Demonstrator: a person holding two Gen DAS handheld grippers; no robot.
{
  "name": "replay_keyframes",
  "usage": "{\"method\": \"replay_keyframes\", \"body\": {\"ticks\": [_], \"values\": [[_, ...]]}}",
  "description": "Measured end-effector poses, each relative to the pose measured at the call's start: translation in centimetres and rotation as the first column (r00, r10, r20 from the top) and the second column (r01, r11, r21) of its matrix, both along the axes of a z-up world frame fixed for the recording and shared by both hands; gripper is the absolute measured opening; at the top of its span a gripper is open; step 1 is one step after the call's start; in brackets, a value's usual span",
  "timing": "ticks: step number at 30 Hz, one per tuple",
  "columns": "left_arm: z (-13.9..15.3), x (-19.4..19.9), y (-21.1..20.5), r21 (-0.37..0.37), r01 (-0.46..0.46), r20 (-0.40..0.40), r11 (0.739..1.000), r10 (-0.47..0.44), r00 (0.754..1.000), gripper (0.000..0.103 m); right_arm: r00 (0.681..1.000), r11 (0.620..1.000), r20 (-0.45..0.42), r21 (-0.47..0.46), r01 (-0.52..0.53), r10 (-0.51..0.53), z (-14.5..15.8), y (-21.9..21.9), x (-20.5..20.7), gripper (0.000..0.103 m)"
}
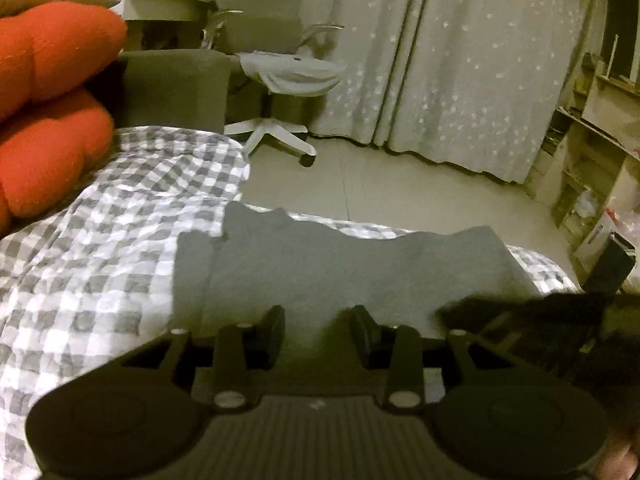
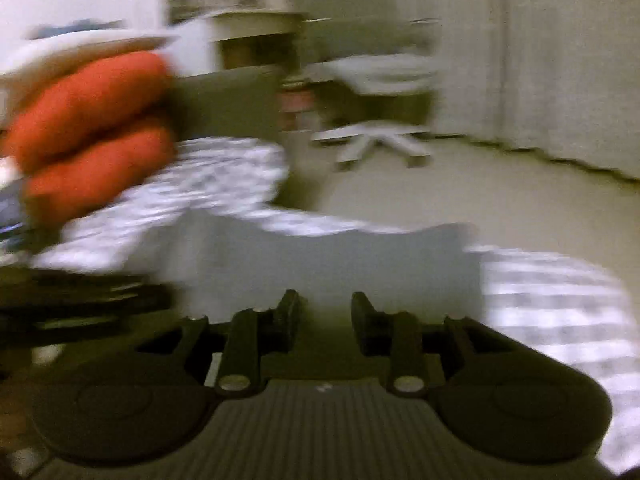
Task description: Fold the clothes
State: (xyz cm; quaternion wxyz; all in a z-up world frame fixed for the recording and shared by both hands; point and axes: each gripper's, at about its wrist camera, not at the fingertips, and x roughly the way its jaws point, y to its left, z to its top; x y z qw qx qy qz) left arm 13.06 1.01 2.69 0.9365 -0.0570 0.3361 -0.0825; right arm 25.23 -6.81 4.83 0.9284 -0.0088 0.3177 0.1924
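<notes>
A grey garment [image 1: 340,264] lies spread on the checked bedspread [image 1: 100,248] near the bed's floor-side edge, its far hem wavy and partly overhanging that edge. The left gripper [image 1: 318,320] hangs low over the garment's near edge, fingers parted with bare cloth showing between them, grasping nothing. The right gripper [image 2: 325,312], seen through heavy motion blur, is likewise parted and empty above the same near edge, with the garment [image 2: 320,256] directly ahead of its fingertips.

An orange cushion [image 1: 52,108] sits toward the bed's left side, well apart from the cloth. A white office chair [image 1: 280,80] stands on the floor beyond.

Whether the garment is flat and awaiting a fold or already folded once cannot be judged; a narrower strip along its left side hints at a layer, but the view does not settle it.

Any fold here would go best with both grippers pinching the near edge at matching points, each taking only the layers intended, lifting evenly so the cloth does not drag the bedspread or slide off the edge.
</notes>
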Motion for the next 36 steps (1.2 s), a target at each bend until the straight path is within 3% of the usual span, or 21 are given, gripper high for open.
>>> {"method": "replay_keyframes", "body": {"ticks": [3,9,12,16,20,25,29,33,36], "values": [[-1.0,0.3,-0.1,0.030,-0.014,-0.030,0.999,0.014,0.999,0.037,0.999,0.997,0.026,-0.077,-0.017,0.019,-1.4,2.2,-0.1,0.027],[-0.8,0.5,2.1,-0.056,-0.073,-0.054,0.996,0.070,0.996,0.033,0.997,0.998,0.038,-0.006,0.066,-0.066,-0.8,1.0,-0.6,0.027],[-0.5,0.3,2.4,-0.054,-0.087,-0.045,0.995,0.085,0.995,0.028,0.994,0.995,0.046,-0.018,0.098,-0.097,-0.3,0.5,-0.8,0.027],[0.3,-0.4,2.5,-0.061,-0.104,-0.021,0.993,0.103,0.994,0.024,0.984,0.981,0.005,-0.071,0.180,-0.181,-0.8,-0.9,-1.0,0.033],[1.2,-1.2,2.7,-0.069,-0.120,0.003,0.990,0.121,0.993,0.026,0.972,0.973,-0.044,-0.030,0.230,-0.231,0.1,-2.6,-1.9,0.034],[1.3,-3.1,2.1,-0.076,-0.113,-0.013,0.991,0.112,0.994,0.033,0.981,0.982,-0.048,-0.029,0.185,-0.186,2.0,-1.9,-4.3,0.034],[0.9,-5.1,1.3,-0.078,-0.098,-0.040,0.992,0.095,0.995,0.033,0.983,0.987,-0.111,-0.073,0.141,-0.149,1.4,-1.0,-5.2,0.036],[0.1,-6.2,0.8,-0.020,-0.106,-0.044,0.994,0.105,0.993,0.034,0.978,0.987,-0.160,-0.106,0.117,-0.133,0.4,-0.4,-6.8,0.037],[-0.2,-7.0,0.6,0.031,-0.114,-0.048,0.993,0.116,0.992,0.034,0.982,0.989,-0.161,-0.125,0.081,-0.101,0.1,-0.4,-8.5,0.049]]}}
